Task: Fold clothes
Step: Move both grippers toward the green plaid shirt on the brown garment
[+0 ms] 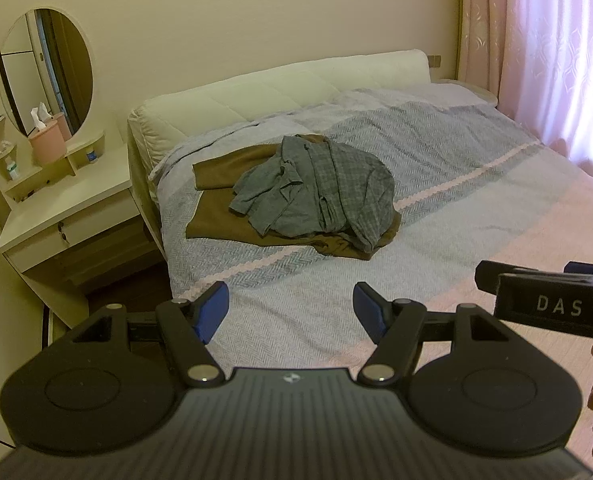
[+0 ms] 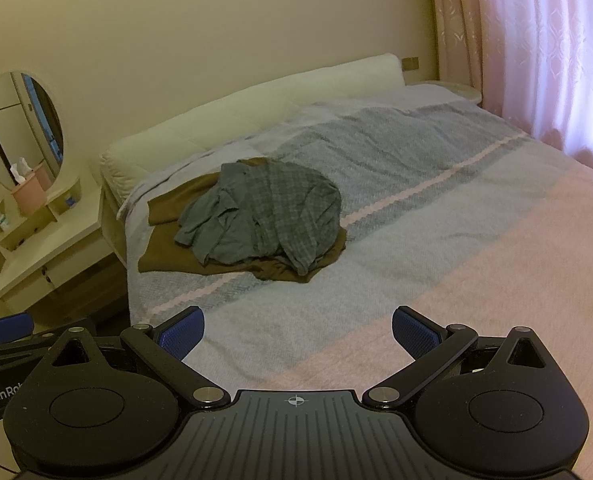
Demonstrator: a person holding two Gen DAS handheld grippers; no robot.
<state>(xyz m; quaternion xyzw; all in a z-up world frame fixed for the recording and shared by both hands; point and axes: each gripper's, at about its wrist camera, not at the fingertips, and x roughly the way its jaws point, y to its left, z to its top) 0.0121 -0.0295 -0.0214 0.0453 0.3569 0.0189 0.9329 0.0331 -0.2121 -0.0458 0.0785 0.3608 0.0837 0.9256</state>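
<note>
While both grippers hang over the near end of the bed (image 1: 476,184) with nothing between them, we size up the clothes. The left gripper (image 1: 292,310) has its jaws wide apart and empty; the right gripper (image 2: 298,334) likewise. The plaid shirt (image 1: 320,188) lies crumpled in a heap on top of a brown garment (image 1: 224,200), which is spread flatter, near the headboard side, well apart from us. We judge both to be light, limp cloth that sags and bunches when lifted. We would pinch the shirt at its collar or shoulder seams, one gripper on each, though in this heap we cannot pick those out for certain.
</note>
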